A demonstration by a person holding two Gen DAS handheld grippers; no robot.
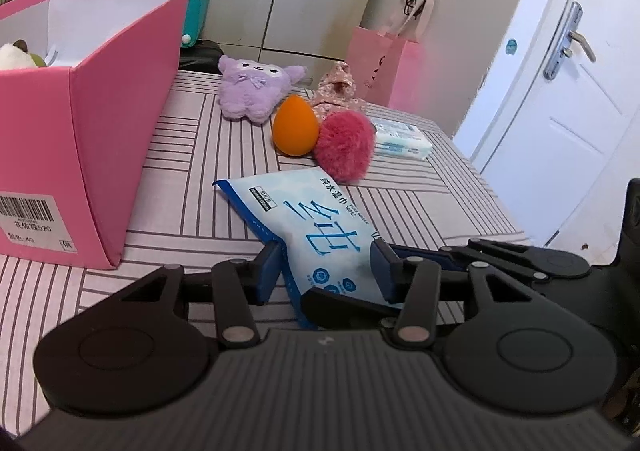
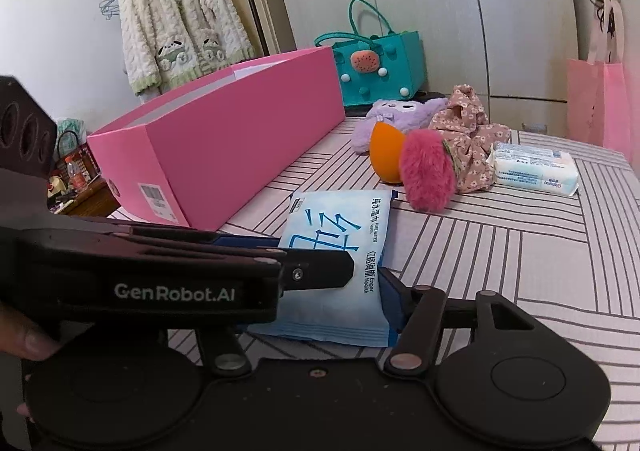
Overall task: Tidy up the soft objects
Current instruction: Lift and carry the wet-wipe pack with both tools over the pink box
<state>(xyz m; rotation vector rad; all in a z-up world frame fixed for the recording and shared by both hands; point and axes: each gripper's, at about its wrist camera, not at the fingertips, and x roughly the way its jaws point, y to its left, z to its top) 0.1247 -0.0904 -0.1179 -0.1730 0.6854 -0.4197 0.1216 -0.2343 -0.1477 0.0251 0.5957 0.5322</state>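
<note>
A blue wet-wipes pack [image 1: 316, 227] lies on the striped bed, also in the right wrist view [image 2: 336, 251]. My left gripper [image 1: 324, 271] has its blue pads on both sides of the pack's near end. My right gripper [image 2: 328, 283] also straddles the pack, with the left gripper's finger [image 2: 312, 271] crossing in front. Whether either grips it is unclear. Behind lie an orange egg sponge [image 1: 295, 126], a pink pompom [image 1: 345, 146], a purple plush [image 1: 254, 85], a floral cloth [image 2: 466, 135] and a white tissue pack [image 1: 400, 139]. The pink box [image 1: 92, 99] stands at left.
A teal felt bag [image 2: 376, 63] stands behind the box. A pink paper bag [image 1: 380, 67] stands at the bed's far edge. A white door [image 1: 560, 91] is at right. A fleece jacket [image 2: 180, 27] hangs on the wall. A plush toy [image 1: 16, 55] sits inside the box.
</note>
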